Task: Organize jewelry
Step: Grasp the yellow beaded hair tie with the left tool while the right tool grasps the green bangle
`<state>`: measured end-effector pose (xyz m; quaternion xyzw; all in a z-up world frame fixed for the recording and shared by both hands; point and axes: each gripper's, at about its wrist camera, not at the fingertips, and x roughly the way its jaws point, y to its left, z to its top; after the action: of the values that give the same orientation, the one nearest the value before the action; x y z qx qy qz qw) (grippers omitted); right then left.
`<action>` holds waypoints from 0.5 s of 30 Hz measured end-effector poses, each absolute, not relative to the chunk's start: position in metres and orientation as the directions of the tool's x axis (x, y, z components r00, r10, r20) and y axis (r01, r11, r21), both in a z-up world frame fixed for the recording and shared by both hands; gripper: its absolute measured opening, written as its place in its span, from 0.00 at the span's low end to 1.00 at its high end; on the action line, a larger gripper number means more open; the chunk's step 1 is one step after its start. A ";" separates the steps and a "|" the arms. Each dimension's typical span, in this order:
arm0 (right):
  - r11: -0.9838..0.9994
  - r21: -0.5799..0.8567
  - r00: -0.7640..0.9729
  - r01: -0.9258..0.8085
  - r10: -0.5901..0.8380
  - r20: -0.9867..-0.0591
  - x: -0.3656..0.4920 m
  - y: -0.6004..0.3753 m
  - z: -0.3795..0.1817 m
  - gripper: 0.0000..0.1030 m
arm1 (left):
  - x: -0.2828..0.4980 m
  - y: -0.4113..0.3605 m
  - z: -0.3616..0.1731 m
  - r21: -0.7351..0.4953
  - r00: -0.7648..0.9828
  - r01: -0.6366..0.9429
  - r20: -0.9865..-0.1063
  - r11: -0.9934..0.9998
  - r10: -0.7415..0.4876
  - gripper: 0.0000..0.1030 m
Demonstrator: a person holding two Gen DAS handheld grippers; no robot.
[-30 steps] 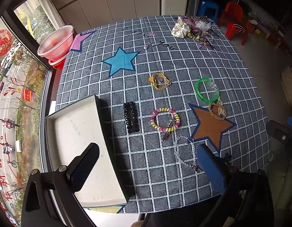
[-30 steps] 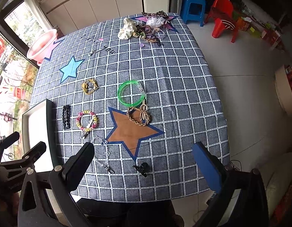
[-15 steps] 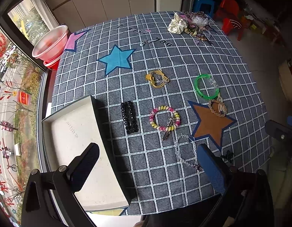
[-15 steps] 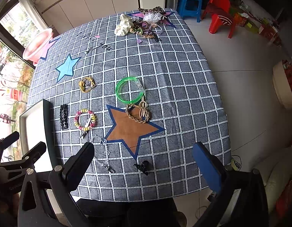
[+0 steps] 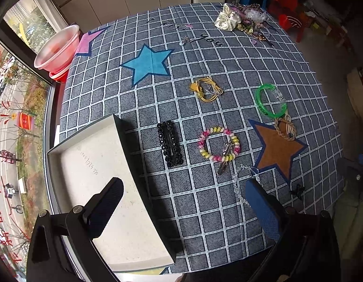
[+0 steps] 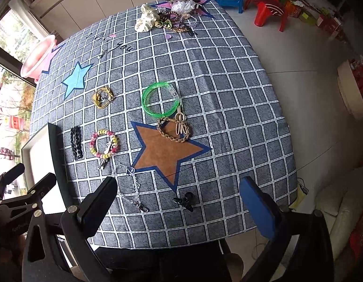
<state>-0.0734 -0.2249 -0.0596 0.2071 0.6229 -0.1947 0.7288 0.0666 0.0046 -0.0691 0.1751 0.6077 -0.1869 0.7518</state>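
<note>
Jewelry unmoved since a second ago: beaded bracelet (image 5: 219, 144), black hair clip (image 5: 170, 144), green bangle (image 6: 160, 100) on tabletop (image 6: 228, 89), right of white tray (image 5: 106, 176). Both views drifted slightly nearer. Left gripper (image 5: 185, 203) and right gripper (image 6: 179, 203): fingers spread, holding nothing.

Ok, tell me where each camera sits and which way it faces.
Left wrist: on the left gripper, above the table's near left edge, looking down and forward over the white tray and black hair clip; its open jaws show.
Right wrist: on the right gripper, further right, looking over the brown star and floor beyond; its open jaws show, plus the left gripper at the left edge.
Shared: the tray, the clip, the green bangle, the beaded bracelet.
</note>
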 end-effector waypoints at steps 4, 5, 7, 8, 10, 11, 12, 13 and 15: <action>0.813 0.068 0.137 0.578 -0.014 -0.990 -0.074 -0.229 -0.074 1.00 | 0.085 0.006 -0.083 0.020 0.159 0.484 -0.985 0.875 -0.066 1.00; 0.805 0.073 0.134 0.588 -0.008 -0.991 -0.074 -0.231 -0.078 1.00 | 0.089 0.004 -0.086 0.023 0.158 0.482 -0.986 0.876 -0.061 1.00; 0.787 0.087 0.128 0.611 0.010 -0.992 -0.074 -0.237 -0.088 1.00 | 0.099 0.001 -0.093 0.026 0.156 0.481 -0.986 0.876 -0.057 1.00; 0.780 0.096 0.123 0.619 0.024 -0.992 -0.074 -0.239 -0.093 1.00 | 0.104 -0.001 -0.098 0.028 0.152 0.479 -0.987 0.878 -0.052 1.00; 0.771 0.115 0.103 0.626 0.065 -0.993 -0.071 -0.246 -0.107 1.00 | 0.114 -0.004 -0.107 0.023 0.140 0.472 -0.989 0.881 -0.049 1.00; 0.766 0.124 0.085 0.630 0.091 -0.992 -0.070 -0.249 -0.114 1.00 | 0.119 -0.006 -0.111 0.019 0.135 0.468 -0.990 0.884 -0.050 1.00; 0.761 0.123 0.066 0.637 0.105 -0.992 -0.069 -0.251 -0.121 1.00 | 0.123 -0.007 -0.116 0.017 0.129 0.463 -0.990 0.886 -0.049 1.00; 0.759 0.117 0.050 0.640 0.111 -0.993 -0.067 -0.254 -0.126 1.00 | 0.128 -0.009 -0.120 0.011 0.123 0.458 -0.991 0.889 -0.051 1.00; 0.769 0.077 0.016 0.635 0.086 -0.996 -0.062 -0.260 -0.133 1.00 | 0.136 -0.012 -0.128 -0.002 0.107 0.445 -0.993 0.896 -0.056 0.91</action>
<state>-0.0616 -0.2600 -0.1330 0.2690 0.6701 -0.2078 0.6599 0.1361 -0.0125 -0.1280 0.1506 0.6456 -0.1717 0.7287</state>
